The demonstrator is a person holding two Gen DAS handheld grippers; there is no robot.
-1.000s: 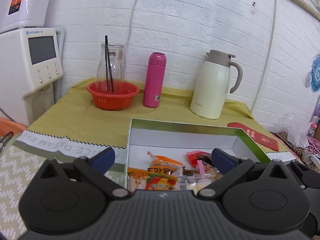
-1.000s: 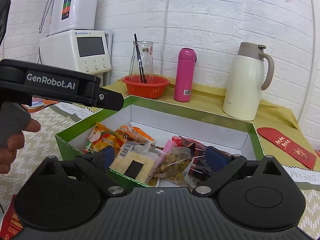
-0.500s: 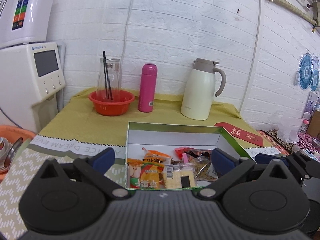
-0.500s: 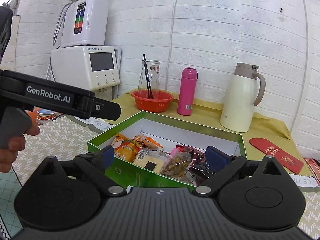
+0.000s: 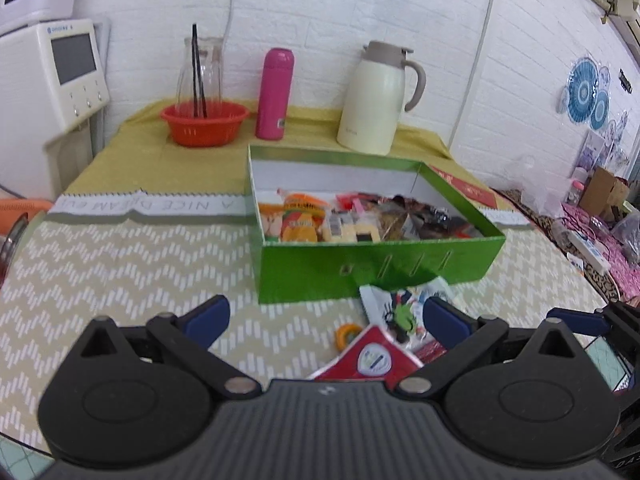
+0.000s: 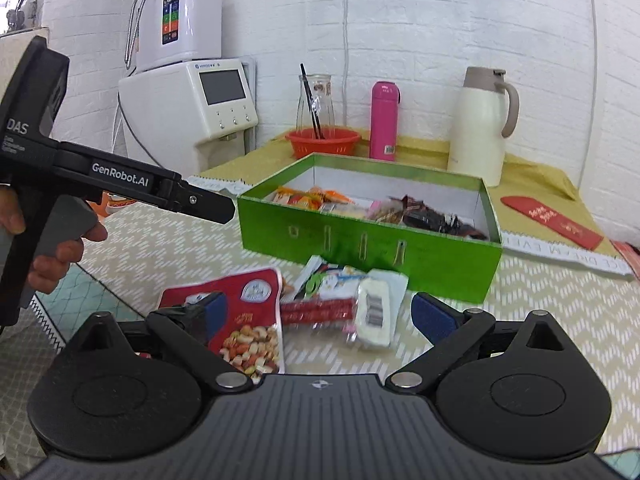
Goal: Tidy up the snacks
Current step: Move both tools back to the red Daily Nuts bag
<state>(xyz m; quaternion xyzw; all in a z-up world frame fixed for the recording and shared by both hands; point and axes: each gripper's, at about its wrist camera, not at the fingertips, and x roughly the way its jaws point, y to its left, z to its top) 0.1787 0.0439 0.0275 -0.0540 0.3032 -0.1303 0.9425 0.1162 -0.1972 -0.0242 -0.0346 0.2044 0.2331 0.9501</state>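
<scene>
Snacks, loose lot: a red nut packet (image 6: 244, 320), a white packet with green print (image 6: 320, 280), a red stick pack (image 6: 320, 312) and a pale barcoded bar (image 6: 376, 308), lying together on the surface (image 6: 540, 312) just in front of the green box (image 6: 368, 240).

Snacks, boxed lot: orange packets (image 5: 298, 220) at the box's left end, pale yellow pieces (image 5: 352, 230) in the middle, dark wrappers (image 5: 432, 216) at the right. All sit against the near wall; the far part of the white interior is bare.

Left claw (image 5: 326, 320): spread wide, holding nothing, hovering over the surface with the loose lot between and just ahead of its blue pads (image 5: 208, 316).

Right claw (image 6: 328, 316): spread wide, holding nothing, the loose lot framed between its fingers; whether the left pad touches the nut packet cannot be told.

Hand (image 6: 60, 256): on the left tool's grey grip, seen from the right wrist view.

Back of surface, on yellow cloth (image 5: 132, 152): orange basket (image 5: 204, 122) holding a glass carafe (image 5: 202, 68), pink flask (image 5: 274, 94), cream thermos jug (image 5: 380, 98). A red envelope (image 6: 550, 216) lies right of the box. A white appliance (image 6: 188, 108) stands at the left.
</scene>
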